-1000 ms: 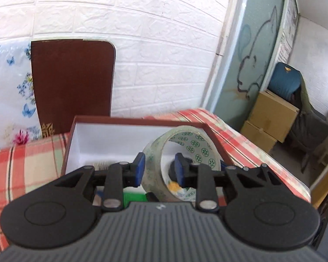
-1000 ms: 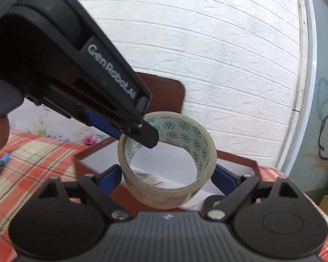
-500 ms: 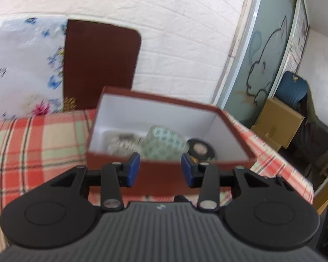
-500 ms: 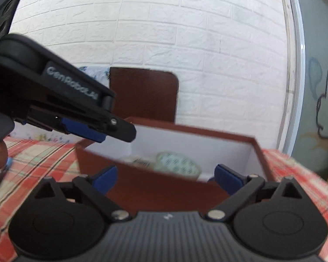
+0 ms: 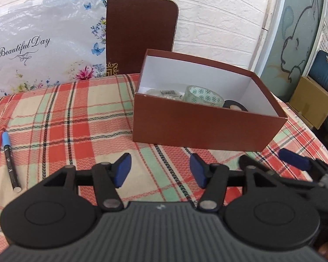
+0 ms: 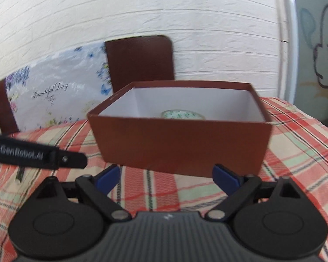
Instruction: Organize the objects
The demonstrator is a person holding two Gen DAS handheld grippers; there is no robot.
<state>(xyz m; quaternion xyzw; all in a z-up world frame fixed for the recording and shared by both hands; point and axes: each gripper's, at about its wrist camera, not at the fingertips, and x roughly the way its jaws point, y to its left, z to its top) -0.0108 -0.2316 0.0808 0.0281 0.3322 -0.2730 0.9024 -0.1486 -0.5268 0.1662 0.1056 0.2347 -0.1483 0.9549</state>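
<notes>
A brown open box (image 5: 199,126) with a white inside stands on the plaid cloth; it also shows in the right wrist view (image 6: 181,144). A clear tape roll with green dots (image 5: 202,95) lies inside it, seen also in the right wrist view (image 6: 182,115), beside a black roll (image 5: 235,105) and a packet (image 5: 164,92). A blue-capped marker (image 5: 9,159) lies on the cloth at the left. My left gripper (image 5: 160,171) is open and empty, in front of the box. My right gripper (image 6: 167,178) is open and empty, also in front of the box.
A brown board (image 5: 141,35) and a flowered plastic sheet (image 5: 43,50) lean on the white brick wall behind the box. The right gripper's fingers (image 5: 295,159) show at the right of the left view. Cardboard boxes (image 5: 310,100) stand past the table's right edge.
The left gripper let the tape roll go into the box. Both grippers drew back from the box and down toward the cloth, and the left one opened wider.
</notes>
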